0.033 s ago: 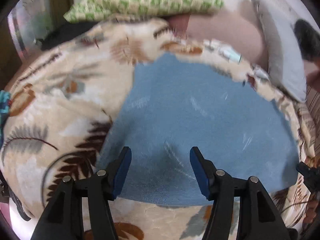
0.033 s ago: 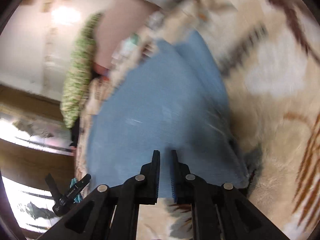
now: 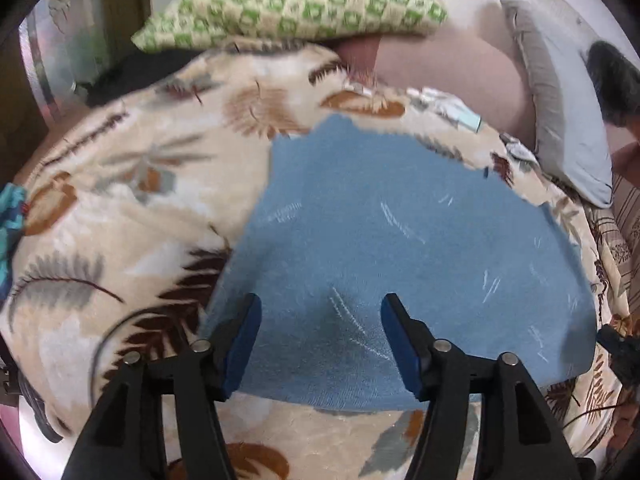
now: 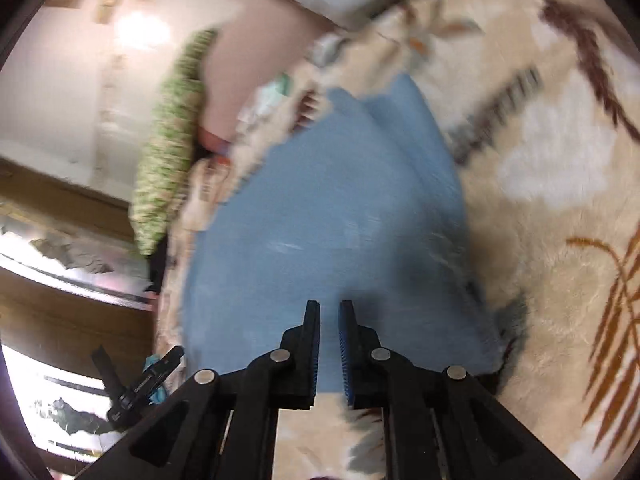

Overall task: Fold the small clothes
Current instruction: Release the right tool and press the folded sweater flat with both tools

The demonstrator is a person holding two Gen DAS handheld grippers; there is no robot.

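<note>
A blue cloth [image 3: 400, 248] lies spread flat on a leaf-patterned blanket [image 3: 132, 208]. My left gripper [image 3: 320, 320] is open, its blue-padded fingers [image 3: 248, 332] hovering over the cloth's near edge. In the right wrist view the same blue cloth [image 4: 328, 220] stretches away from me, with a folded strip along its right side. My right gripper [image 4: 329, 320] has its jaws nearly closed with a narrow gap, over the cloth's near edge; nothing is seen between them. The left gripper also shows in the right wrist view [image 4: 136, 384] at the lower left.
A green checked pillow [image 3: 288, 8] and a grey pillow [image 3: 560, 120] lie at the bed's far side, with a pink cushion [image 3: 452, 68] between them. Small white items [image 3: 448, 108] sit beyond the cloth. A teal fabric [image 3: 10, 224] is at the left edge.
</note>
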